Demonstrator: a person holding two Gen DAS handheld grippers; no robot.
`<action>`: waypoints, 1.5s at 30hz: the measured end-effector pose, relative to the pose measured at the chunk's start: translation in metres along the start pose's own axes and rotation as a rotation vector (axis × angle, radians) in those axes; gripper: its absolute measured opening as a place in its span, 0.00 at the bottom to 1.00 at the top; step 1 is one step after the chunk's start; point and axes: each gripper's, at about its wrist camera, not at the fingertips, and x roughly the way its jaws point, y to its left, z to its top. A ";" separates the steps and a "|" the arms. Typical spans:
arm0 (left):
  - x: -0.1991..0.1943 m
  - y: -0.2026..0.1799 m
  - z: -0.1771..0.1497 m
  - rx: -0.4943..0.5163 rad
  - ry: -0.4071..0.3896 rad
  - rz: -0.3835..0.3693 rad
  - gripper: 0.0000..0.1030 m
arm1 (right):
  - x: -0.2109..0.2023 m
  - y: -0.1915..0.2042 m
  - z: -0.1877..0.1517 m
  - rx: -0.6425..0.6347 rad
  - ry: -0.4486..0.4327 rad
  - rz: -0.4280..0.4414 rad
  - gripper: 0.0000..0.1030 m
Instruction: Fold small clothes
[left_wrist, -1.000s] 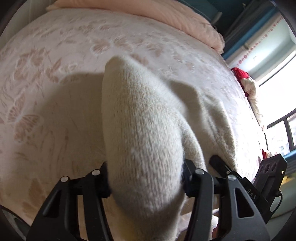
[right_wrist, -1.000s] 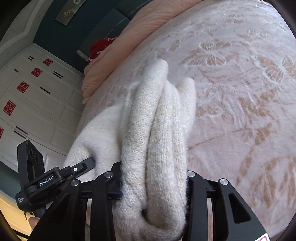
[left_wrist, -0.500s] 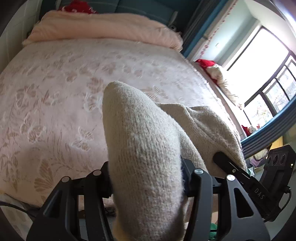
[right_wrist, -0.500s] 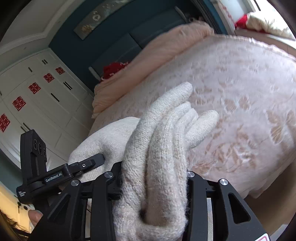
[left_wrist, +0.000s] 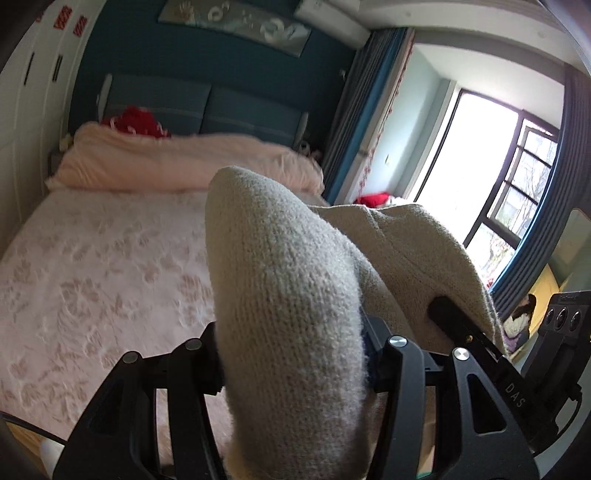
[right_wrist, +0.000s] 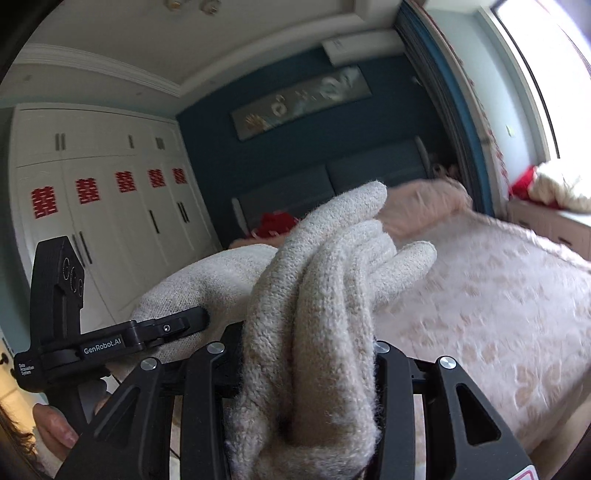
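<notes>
A cream knitted garment (left_wrist: 288, 295) hangs in the air between both grippers, off the bed. My left gripper (left_wrist: 293, 358) is shut on one bunched fold of it, which stands up thick between the jaws. My right gripper (right_wrist: 308, 350) is shut on another bunched part of the garment (right_wrist: 332, 295), with several knit folds sticking out ahead. Cloth spans between the two. The right gripper's body (left_wrist: 480, 343) shows at the right of the left wrist view, and the left gripper's body (right_wrist: 110, 339) at the left of the right wrist view. The fingertips are hidden by cloth.
Below lies the bed (left_wrist: 92, 258) with a pink floral cover, a pink duvet (left_wrist: 177, 162) and a red item (left_wrist: 136, 118) by the blue headboard. White wardrobes (right_wrist: 110, 206) stand on one side, a bright window (left_wrist: 491, 177) on the other. A hand (right_wrist: 55, 428) holds the left gripper.
Both grippers have risen with the garment, lifting it clear of the bed. The views have tipped up from the bed cover to the headboard, wall and ceiling.
</notes>
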 end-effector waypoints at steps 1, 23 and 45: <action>-0.008 0.002 0.004 0.006 -0.024 0.004 0.50 | 0.001 0.008 0.005 -0.013 -0.019 0.020 0.36; -0.006 0.215 0.054 0.047 -0.309 0.146 0.53 | 0.241 0.096 -0.025 0.010 0.055 0.315 0.38; 0.162 0.382 -0.149 -0.421 0.156 0.298 0.75 | 0.367 -0.014 -0.252 0.162 0.683 -0.095 0.59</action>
